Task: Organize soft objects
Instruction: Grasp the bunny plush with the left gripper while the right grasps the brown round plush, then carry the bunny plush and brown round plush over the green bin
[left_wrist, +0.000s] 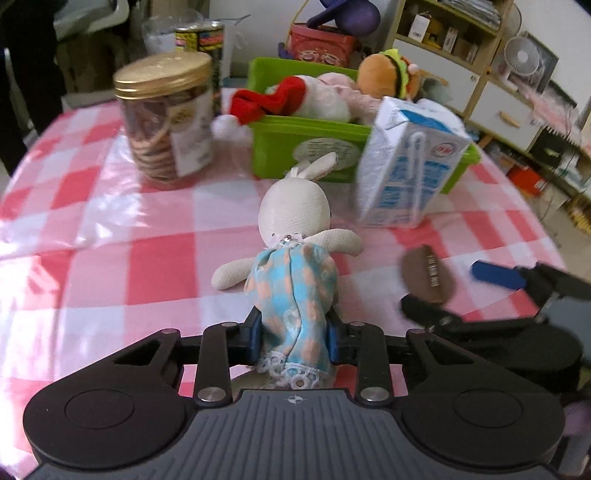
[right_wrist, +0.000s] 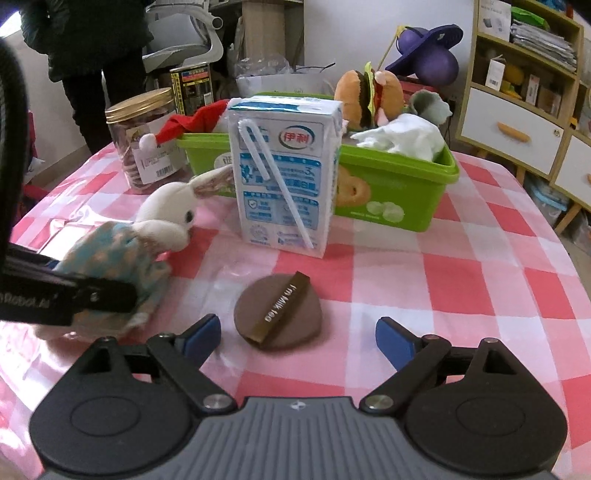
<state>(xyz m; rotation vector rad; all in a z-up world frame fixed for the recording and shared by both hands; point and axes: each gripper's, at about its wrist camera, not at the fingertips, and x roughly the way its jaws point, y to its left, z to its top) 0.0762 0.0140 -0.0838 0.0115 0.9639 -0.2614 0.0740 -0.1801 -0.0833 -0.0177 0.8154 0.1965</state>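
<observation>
The rabbit (left_wrist: 293, 258) is clenched at its dress by the left gripper (left_wrist: 293, 338), head pointed far toward the green bin (left_wrist: 295, 147). The right gripper (right_wrist: 297, 338) is held released near the brown disc (right_wrist: 277, 312).

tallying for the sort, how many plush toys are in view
3, maybe more hidden: rabbit doll between the left gripper fingers; Santa-hat plush and burger plush in the green bin.

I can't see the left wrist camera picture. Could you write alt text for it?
The left tool grips a white stuffed rabbit in a blue dress by its skirt, over a pink checked tablecloth. Ahead stand a milk carton, a gold-lidded cookie jar and a green bin holding plush toys. The right tool sits open around a brown disc.
</observation>
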